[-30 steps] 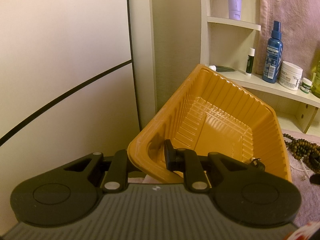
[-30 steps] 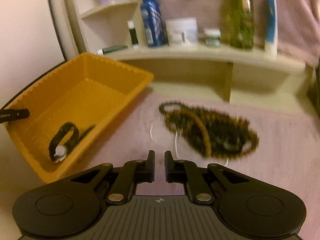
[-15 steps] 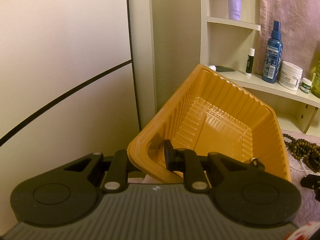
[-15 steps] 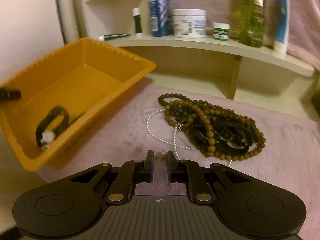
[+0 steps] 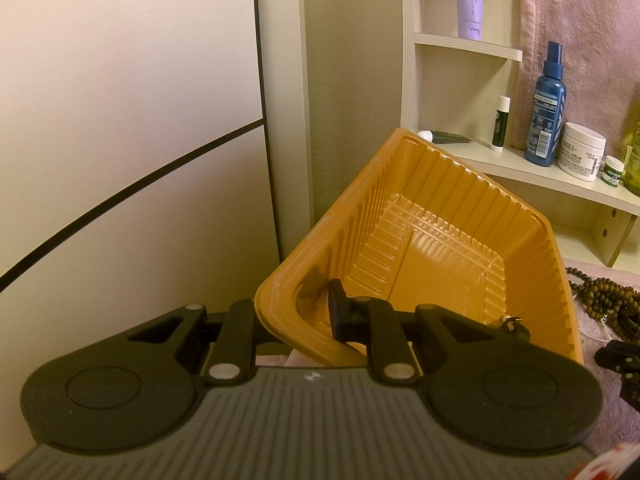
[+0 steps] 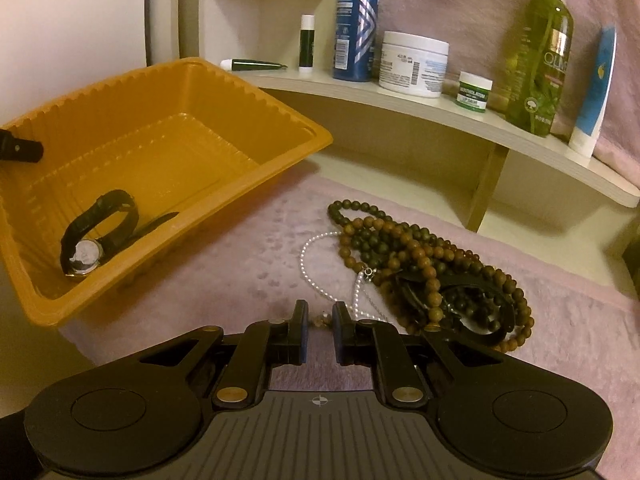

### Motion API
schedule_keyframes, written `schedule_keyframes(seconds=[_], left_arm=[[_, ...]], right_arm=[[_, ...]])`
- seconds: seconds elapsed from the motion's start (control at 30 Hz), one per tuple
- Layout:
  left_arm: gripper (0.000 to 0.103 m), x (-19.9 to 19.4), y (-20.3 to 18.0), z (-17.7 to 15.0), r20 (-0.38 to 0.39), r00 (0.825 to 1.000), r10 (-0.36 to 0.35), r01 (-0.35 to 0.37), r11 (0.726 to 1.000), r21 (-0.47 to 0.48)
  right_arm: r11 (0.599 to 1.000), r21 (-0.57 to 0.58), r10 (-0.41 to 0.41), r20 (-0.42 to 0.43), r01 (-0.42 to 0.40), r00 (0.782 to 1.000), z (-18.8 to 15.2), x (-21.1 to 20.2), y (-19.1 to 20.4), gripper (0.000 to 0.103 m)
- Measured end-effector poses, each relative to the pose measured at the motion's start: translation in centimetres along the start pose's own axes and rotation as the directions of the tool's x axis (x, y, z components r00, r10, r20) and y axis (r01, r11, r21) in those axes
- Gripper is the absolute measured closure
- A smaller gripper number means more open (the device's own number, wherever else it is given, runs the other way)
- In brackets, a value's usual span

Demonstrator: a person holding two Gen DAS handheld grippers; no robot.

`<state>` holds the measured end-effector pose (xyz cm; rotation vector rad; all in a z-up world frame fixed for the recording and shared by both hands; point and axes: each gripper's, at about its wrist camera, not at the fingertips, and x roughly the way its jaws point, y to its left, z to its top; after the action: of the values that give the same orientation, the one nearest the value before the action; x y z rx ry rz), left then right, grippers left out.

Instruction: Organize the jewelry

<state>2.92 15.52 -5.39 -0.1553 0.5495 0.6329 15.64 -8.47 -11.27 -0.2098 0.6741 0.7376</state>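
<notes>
My left gripper (image 5: 297,312) is shut on the near wall of an orange plastic tray (image 5: 440,240) and holds it tilted; one finger is inside, one outside. The tray also shows in the right wrist view (image 6: 168,152) with a black-strap watch (image 6: 96,236) lying in it. My right gripper (image 6: 319,320) is open a narrow gap, low over the pink cloth (image 6: 240,280), with a small bead or earring (image 6: 322,321) between its fingertips. A tangle of brown and green bead necklaces (image 6: 420,268) and a thin pearl chain (image 6: 316,256) lies just right of it.
A wooden shelf (image 6: 440,108) behind holds a blue spray bottle (image 6: 356,20), a white cream jar (image 6: 414,64), a small green jar (image 6: 475,92), a green bottle (image 6: 540,52), a tube and a lip balm. A wall panel stands left of the tray.
My right gripper has moved forward and down toward the cloth, closing in on the small piece near the pearl chain. The left gripper and tray have stayed still.
</notes>
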Motion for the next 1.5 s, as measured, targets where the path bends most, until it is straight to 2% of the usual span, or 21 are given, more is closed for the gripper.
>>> schedule_keyframes(seconds=[0.4, 0.47, 0.53, 0.63, 0.83, 0.93, 1.13, 1.23, 1.33, 1.43, 1.5], left_arm=[[0.087, 0.0, 0.0, 0.0, -0.001, 1.000, -0.001, 0.001, 1.000, -0.002], [0.087, 0.0, 0.1, 0.0, -0.002, 1.000, -0.002, 0.002, 1.000, -0.004], [0.087, -0.1, 0.0, -0.1, 0.000, 1.000, -0.002, 0.002, 1.000, -0.001], [0.087, 0.0, 0.1, -0.1, -0.001, 1.000, -0.003, 0.003, 1.000, -0.003], [0.087, 0.0, 0.1, -0.1, 0.000, 1.000, -0.003, 0.003, 1.000, -0.004], [0.087, 0.0, 0.2, -0.1, 0.000, 1.000, -0.003, 0.003, 1.000, -0.004], [0.087, -0.1, 0.2, -0.1, -0.002, 1.000, -0.004, 0.004, 1.000, -0.005], [0.087, 0.0, 0.3, 0.0, -0.002, 1.000, -0.005, 0.005, 1.000, -0.005], [0.087, 0.0, 0.2, 0.0, -0.002, 1.000, -0.004, 0.004, 1.000, -0.003], [0.087, 0.0, 0.3, 0.0, -0.002, 1.000, -0.004, 0.004, 1.000, -0.004], [0.087, 0.0, 0.2, 0.0, -0.003, 1.000, -0.005, 0.005, 1.000, -0.004]], right_arm=[[0.997, 0.075, 0.022, 0.027, -0.024, 0.999, 0.8, -1.2, -0.7, 0.094], [0.993, 0.114, 0.029, -0.004, -0.028, 1.000, 0.9, -1.1, -0.9, 0.093], [0.983, 0.176, 0.047, 0.001, -0.046, 0.999, 0.7, -1.3, -1.3, 0.093], [0.975, 0.218, 0.034, -0.007, -0.032, 0.999, 0.5, -1.1, -1.2, 0.093], [0.970, 0.241, -0.034, -0.027, 0.039, 0.999, 0.5, -0.3, -0.6, 0.093], [0.980, 0.187, -0.058, -0.017, 0.060, 0.998, 0.5, -0.1, 0.2, 0.093], [0.983, 0.176, -0.047, 0.004, 0.046, 0.999, 0.6, -0.5, 0.2, 0.094], [0.981, 0.192, -0.017, 0.045, 0.008, 0.999, 1.4, -1.5, 0.1, 0.094], [0.971, 0.220, 0.067, 0.116, -0.091, 0.991, 2.8, -3.1, 0.3, 0.094], [0.951, 0.212, 0.190, 0.171, -0.225, 0.967, 4.3, -4.5, 1.0, 0.094], [0.937, 0.187, 0.264, 0.175, -0.295, 0.949, 4.9, -4.8, 1.8, 0.094]])
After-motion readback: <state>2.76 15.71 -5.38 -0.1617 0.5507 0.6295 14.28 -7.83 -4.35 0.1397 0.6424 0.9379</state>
